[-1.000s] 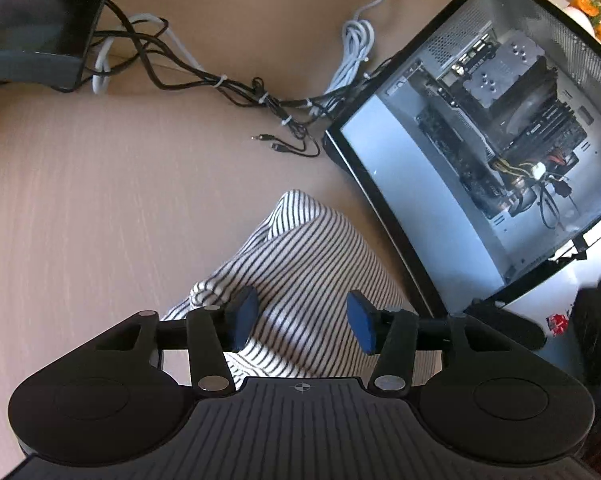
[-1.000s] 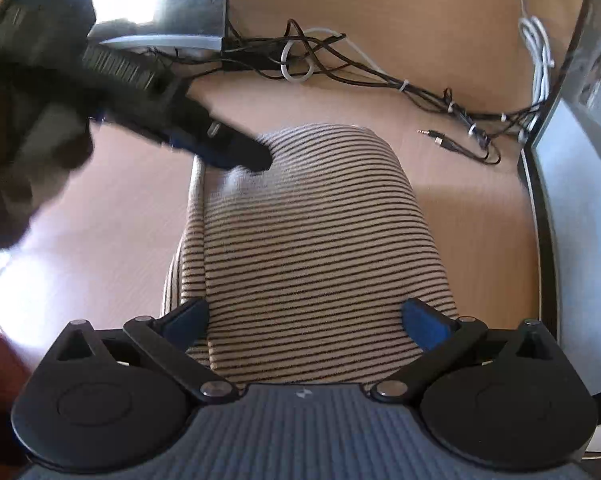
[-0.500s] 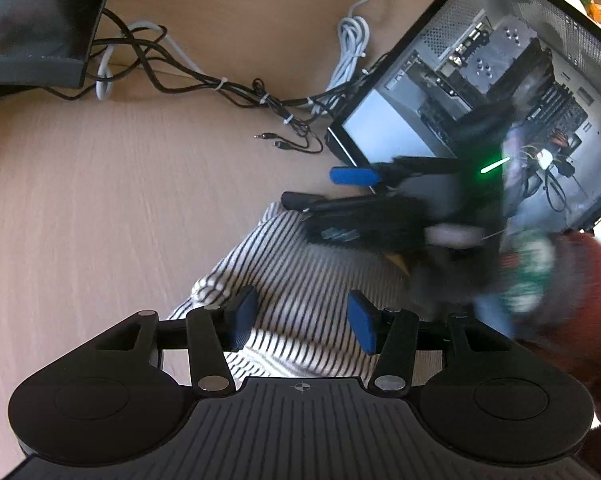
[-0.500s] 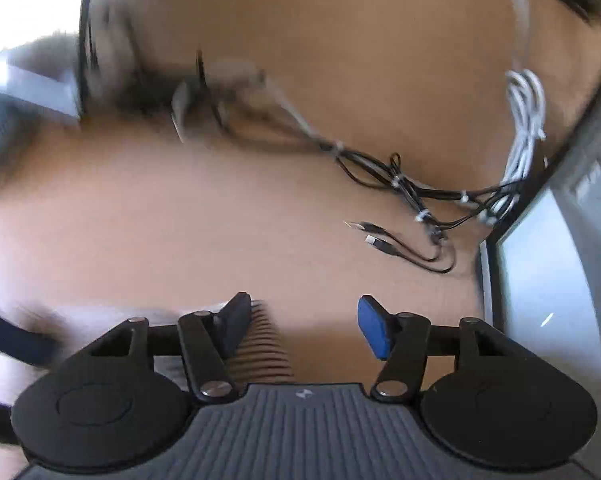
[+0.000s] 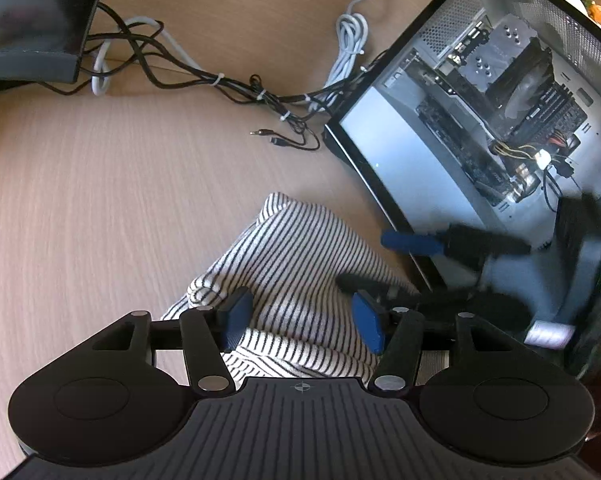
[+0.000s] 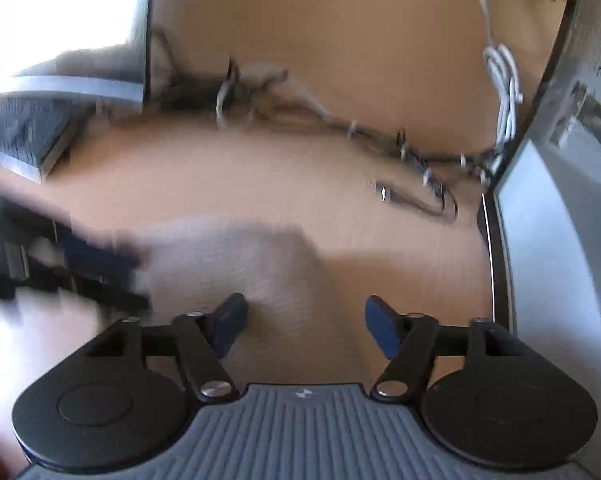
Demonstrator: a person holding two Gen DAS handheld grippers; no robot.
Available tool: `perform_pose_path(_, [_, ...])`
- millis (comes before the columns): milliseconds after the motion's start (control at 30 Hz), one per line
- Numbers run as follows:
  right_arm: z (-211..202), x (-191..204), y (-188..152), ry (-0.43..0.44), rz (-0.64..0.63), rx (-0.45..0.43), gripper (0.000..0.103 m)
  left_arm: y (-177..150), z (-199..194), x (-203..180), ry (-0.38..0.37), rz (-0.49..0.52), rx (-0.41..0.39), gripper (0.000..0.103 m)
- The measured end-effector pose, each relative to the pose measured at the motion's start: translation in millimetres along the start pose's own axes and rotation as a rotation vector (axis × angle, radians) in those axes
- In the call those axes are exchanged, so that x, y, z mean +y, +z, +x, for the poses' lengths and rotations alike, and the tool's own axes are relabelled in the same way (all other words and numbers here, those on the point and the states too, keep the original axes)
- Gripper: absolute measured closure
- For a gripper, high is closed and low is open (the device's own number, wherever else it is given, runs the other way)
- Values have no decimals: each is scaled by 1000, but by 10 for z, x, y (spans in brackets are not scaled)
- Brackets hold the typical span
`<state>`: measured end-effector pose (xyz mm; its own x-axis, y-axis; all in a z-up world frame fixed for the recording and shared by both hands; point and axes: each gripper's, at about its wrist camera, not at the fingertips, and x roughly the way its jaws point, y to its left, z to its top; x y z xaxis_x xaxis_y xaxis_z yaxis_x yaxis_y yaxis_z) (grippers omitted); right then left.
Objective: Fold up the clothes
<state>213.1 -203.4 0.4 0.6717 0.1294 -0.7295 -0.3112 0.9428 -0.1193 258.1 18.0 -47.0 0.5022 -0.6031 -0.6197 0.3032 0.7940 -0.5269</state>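
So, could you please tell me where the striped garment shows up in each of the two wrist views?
Left wrist: striped garment at lower centre, reaching under the open left claw.
Right wrist: a blurred pale patch at centre left, above the open right claw.
Shared landmark: the loose cable plugs.

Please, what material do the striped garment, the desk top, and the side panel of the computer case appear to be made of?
Striped garment: soft knit fabric, probably cotton jersey; it bunches into rounded folds and looks matte.
Desk top: light wood or wood-look laminate; fine parallel grain lines, low sheen.
Side panel of the computer case: apparently clear glass or acrylic; the inner parts show through it and it reflects light.
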Motion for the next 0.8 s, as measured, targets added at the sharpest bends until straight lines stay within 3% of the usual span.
perform_pose_path(233, [-321, 181, -107, 10, -64, -52, 27, 33, -13, -45, 8, -2, 7, 38])
perform_pose_path(300, [-438, 264, -150, 71, -73, -52, 33, 31, -29, -59, 11, -5, 5, 38])
perform_pose_path(433, [-599, 523, -293, 183, -137, -17, 33, 37, -161, -77, -3, -33, -24, 38])
perform_pose_path(633, [-629, 662, -601, 93, -260, 36, 34, 3, -536, -43, -49, -47, -60, 35])
perform_pose_path(733, [-648, 711, -727, 50, -303, 56, 55, -161, -511, -14, -94, -57, 28, 39])
perform_pose_path(767, [-658, 697, -728, 40, -292, 54, 65, -217, -470, -35, -108, -39, 63, 45])
perform_pose_path(800, [-669, 682, -728, 29, -281, 52, 82, -266, -417, -70, -120, -14, 95, 49])
